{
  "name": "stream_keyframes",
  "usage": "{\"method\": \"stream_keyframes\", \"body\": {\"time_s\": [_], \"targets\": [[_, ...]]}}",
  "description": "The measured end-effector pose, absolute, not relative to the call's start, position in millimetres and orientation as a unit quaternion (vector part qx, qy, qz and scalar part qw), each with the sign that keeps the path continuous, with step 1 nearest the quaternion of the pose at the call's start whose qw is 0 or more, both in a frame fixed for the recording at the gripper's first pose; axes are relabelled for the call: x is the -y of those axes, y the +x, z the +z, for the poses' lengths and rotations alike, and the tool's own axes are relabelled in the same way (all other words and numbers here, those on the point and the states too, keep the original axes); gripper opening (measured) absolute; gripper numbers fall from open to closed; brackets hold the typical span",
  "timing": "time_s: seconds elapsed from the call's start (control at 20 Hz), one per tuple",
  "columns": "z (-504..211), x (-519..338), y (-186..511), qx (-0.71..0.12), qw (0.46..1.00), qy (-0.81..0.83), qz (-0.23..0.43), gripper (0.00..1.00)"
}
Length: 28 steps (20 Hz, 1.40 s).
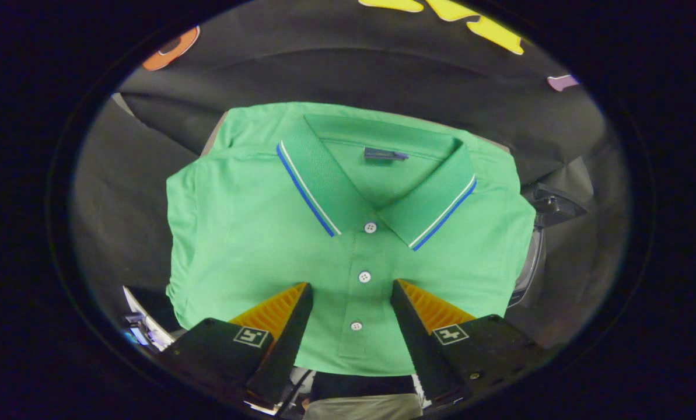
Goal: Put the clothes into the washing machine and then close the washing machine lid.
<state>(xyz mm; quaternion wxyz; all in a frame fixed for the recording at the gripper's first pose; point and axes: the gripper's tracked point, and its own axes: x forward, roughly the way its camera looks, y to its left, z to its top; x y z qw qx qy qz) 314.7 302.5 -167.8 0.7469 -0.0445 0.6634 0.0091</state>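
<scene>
backdrop: black cloth wall (383,76)
shirt: folded green polo shirt with blue-white collar trim (254,233), flat, 12 o'clock of fingers
gripper (350,291): fingers spread apart, placket between, gripping nothing

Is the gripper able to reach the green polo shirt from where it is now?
Probably yes. The gripper is open, its fingers spread on either side of the button placket of the green polo shirt, which lies folded just ahead with nothing lying over it.
</scene>
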Motion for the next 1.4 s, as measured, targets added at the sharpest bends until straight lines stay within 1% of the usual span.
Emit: {"method": "stream_keyframes", "body": {"time_s": [0.05, 0.1, 0.2, 0.3, 0.35, 0.4, 0.5, 0.6, 0.8, 1.0, 1.4], "targets": [[-167.4, -302.7, 315.0, -0.665, 0.745, -0.042, 0.006, 0.87], [-167.1, -300.7, 316.6, -0.667, 0.744, -0.040, 0.004, 0.78], [-164.9, -294.4, 321.9, -0.664, 0.747, -0.034, 0.005, 0.57], [-162.1, -295.9, 331.7, -0.651, 0.758, -0.031, 0.031, 0.34], [-161.2, -291.2, 331.5, -0.642, 0.764, -0.029, 0.046, 0.29], [-159.7, -289.7, 332.0, -0.640, 0.766, -0.021, 0.054, 0.16], [-158.0, -295.6, 331.2, -0.645, 0.762, 0.001, 0.060, 0.07], [-157.5, -296.0, 328.0, -0.653, 0.755, 0.016, 0.056, 0.06], [-145.2, -293.4, 334.4, -0.628, 0.776, 0.001, 0.059, 0.05], [-94.3, -298.0, 321.8, -0.600, 0.798, 0.027, 0.052, 0.05], [-16.9, -267.0, 272.0, -0.539, 0.839, 0.065, 0.038, 0.05]]}}
